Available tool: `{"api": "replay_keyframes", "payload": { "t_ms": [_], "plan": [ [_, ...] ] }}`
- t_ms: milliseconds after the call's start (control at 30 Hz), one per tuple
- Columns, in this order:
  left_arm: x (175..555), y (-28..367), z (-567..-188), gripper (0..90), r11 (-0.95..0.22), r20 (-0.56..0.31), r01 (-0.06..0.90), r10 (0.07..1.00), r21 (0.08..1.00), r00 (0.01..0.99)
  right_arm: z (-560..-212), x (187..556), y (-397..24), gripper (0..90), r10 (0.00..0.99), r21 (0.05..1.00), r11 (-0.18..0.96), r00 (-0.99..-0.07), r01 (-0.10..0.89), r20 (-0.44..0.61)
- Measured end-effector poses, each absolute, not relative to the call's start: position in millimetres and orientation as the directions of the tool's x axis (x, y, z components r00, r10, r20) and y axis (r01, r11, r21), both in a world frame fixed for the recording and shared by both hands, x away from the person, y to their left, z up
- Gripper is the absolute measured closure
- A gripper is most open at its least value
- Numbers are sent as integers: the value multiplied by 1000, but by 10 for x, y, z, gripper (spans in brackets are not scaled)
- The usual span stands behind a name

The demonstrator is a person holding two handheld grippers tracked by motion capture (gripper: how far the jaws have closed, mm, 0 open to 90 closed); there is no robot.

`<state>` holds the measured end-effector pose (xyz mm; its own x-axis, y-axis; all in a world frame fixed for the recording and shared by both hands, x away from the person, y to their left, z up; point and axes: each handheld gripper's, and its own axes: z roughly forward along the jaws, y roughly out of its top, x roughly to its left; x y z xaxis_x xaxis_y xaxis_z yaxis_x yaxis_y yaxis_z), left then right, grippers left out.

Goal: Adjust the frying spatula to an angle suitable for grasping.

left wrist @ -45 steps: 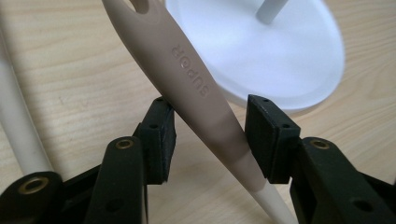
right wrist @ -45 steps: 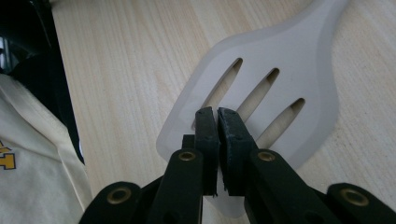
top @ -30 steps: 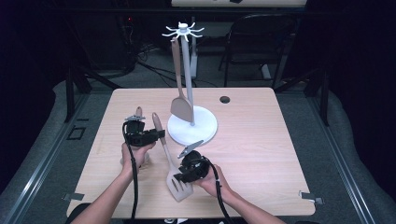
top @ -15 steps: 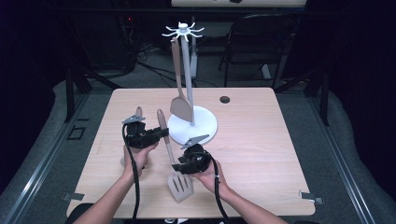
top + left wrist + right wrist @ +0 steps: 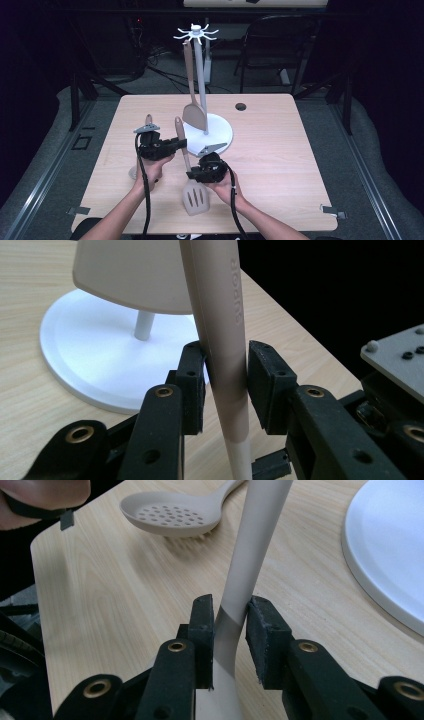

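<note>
A beige slotted spatula (image 5: 192, 200) stands nearly upright over the table's front middle, head down, and both grippers hold it. My left gripper (image 5: 182, 145) is shut on the upper handle (image 5: 222, 315), which runs between its pads (image 5: 227, 365). My right gripper (image 5: 192, 174) grips the neck just above the head. Its jaws (image 5: 230, 612) have just been closing and now press on the spatula (image 5: 250, 545). Behind stands a white utensil stand (image 5: 220, 132) with a solid beige spatula (image 5: 194, 116) hanging from its top hooks.
A beige slotted spoon (image 5: 170, 514) lies on the table to the left, its bowl (image 5: 132, 173) beside my left hand. The stand's round base (image 5: 95, 355) is close behind both grippers. A black grommet (image 5: 241, 106) sits at the table's far edge.
The spatula's handle has swung a little more upright, its tip drifting right. The right gripper has crept slightly up toward the neck. The left gripper has stayed in place.
</note>
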<state>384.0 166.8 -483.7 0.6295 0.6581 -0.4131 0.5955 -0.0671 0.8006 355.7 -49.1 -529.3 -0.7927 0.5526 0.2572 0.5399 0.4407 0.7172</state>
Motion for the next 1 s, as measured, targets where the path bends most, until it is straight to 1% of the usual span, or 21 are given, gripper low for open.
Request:
{"api": "replay_keyframes", "payload": {
  "t_ms": [200, 533, 633, 733, 867, 1000],
  "plan": [
    [3814, 1628, -4898, 659, -118, -395, 594, 643, 796, 656, -5290, 3562, -511, 743, 560, 715, 441, -789, 543, 254],
    [3820, 1526, -5035, 671, -194, -394, 622, 623, 758, 675, -5292, 3590, -543, 741, 571, 714, 440, -784, 544, 245],
    [3823, 1495, -5093, 712, -184, -402, 630, 629, 754, 665, -5299, 3596, -551, 738, 576, 713, 441, -781, 545, 242],
    [3826, 1489, -5093, 726, -170, -412, 632, 627, 756, 662, -5296, 3603, -566, 736, 576, 712, 440, -780, 548, 245],
    [3799, 1464, -5050, 732, -174, -387, 619, 644, 766, 660, -5268, 3593, -574, 726, 579, 709, 444, -779, 549, 241],
    [3816, 1531, -5016, 747, -137, -408, 622, 644, 771, 647, -5216, 3578, -595, 683, 577, 706, 454, -783, 543, 232]
  ]
}}
